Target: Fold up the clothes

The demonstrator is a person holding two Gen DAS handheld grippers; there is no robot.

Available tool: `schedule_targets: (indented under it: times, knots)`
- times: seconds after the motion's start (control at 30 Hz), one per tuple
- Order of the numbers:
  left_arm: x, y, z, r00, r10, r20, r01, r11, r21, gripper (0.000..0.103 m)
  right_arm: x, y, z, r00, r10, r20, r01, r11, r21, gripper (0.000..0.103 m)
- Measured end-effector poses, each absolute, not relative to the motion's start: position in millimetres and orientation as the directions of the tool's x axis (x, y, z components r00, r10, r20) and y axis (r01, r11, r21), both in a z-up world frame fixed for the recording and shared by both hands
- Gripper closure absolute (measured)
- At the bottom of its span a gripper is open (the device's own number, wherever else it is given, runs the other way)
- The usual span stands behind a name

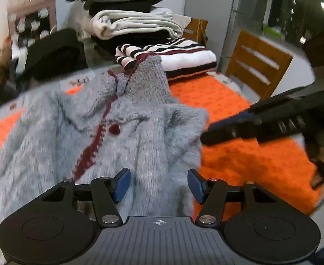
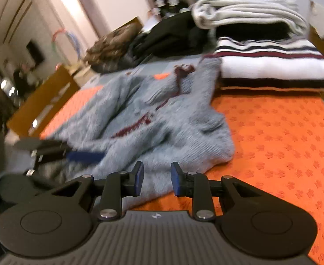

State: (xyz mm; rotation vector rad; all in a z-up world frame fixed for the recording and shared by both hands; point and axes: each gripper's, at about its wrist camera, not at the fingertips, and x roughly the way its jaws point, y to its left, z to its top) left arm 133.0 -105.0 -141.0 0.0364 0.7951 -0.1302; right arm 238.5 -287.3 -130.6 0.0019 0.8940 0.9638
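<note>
A fuzzy grey sweater (image 1: 122,132) with dark red trim lies rumpled on the orange tablecloth (image 1: 239,159). My left gripper (image 1: 159,184) is open just above the sweater's near edge, fabric between its blue pads. My right gripper (image 2: 157,178) is open over the sweater's near hem (image 2: 153,170). The sweater fills the middle of the right wrist view (image 2: 150,121). The right gripper also shows in the left wrist view (image 1: 261,121), at the sweater's right side. The left gripper shows in the right wrist view (image 2: 58,152), blurred, at the sweater's left edge.
A stack of folded clothes stands at the table's far end: a striped white, black and red garment (image 1: 173,55) (image 2: 272,66), white knit (image 1: 135,24) and dark items on top. A dark heap (image 1: 51,53) lies at far left. Wooden chairs (image 1: 256,64) (image 2: 42,101) flank the table.
</note>
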Motion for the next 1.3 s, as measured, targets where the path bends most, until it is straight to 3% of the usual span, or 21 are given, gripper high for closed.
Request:
schedule_targets:
  times: [0.03, 0.07, 0.1, 0.2, 0.43, 0.63, 0.9, 1.17, 1.3]
  knots:
    - [135, -108, -143, 0.696, -0.070, -0.715, 0.121, 0.992, 0.021, 0.066, 238, -285, -132, 0.251, 0.713, -0.655, -0.718, 0.591, 0.368, 0.072]
    - [136, -108, -144, 0.699, -0.046, -0.714, 0.111, 0.993, 0.044, 0.073, 237, -282, -133, 0.248, 0.716, -0.652, -0.728, 0.582, 0.363, 0.072]
    - [136, -106, -143, 0.705, -0.032, -0.708, 0.097, 0.994, 0.052, 0.088, 237, -280, -134, 0.245, 0.719, -0.650, -0.737, 0.574, 0.357, 0.072]
    - [131, -94, -129, 0.741, -0.020, -0.671, 0.051, 0.998, 0.026, 0.095, 235, -272, -137, 0.237, 0.729, -0.643, -0.764, 0.548, 0.340, 0.072]
    - [119, -76, -81, 0.796, -0.002, -0.606, -0.005, 1.000, -0.010, 0.096, 237, -247, -145, 0.206, 0.735, -0.646, -0.827, 0.484, 0.287, 0.072]
    - [122, -77, -64, 0.797, -0.031, -0.603, 0.022, 1.000, -0.021, 0.097, 259, -208, -148, 0.249, 0.740, -0.624, -0.842, 0.484, 0.238, 0.075]
    - [143, -77, -114, 0.699, -0.143, -0.701, 0.068, 0.989, -0.134, 0.096, 296, -205, -166, 0.195, 0.757, -0.623, -0.833, 0.463, 0.302, 0.077]
    - [152, -90, -141, 0.638, -0.207, -0.742, 0.115, 0.978, -0.173, 0.095, 302, -251, -132, 0.206, 0.710, -0.674, -0.824, 0.497, 0.272, 0.075]
    - [156, -97, -146, 0.629, -0.219, -0.746, 0.145, 0.976, -0.163, 0.089, 294, -268, -109, 0.247, 0.746, -0.619, -0.807, 0.511, 0.294, 0.073]
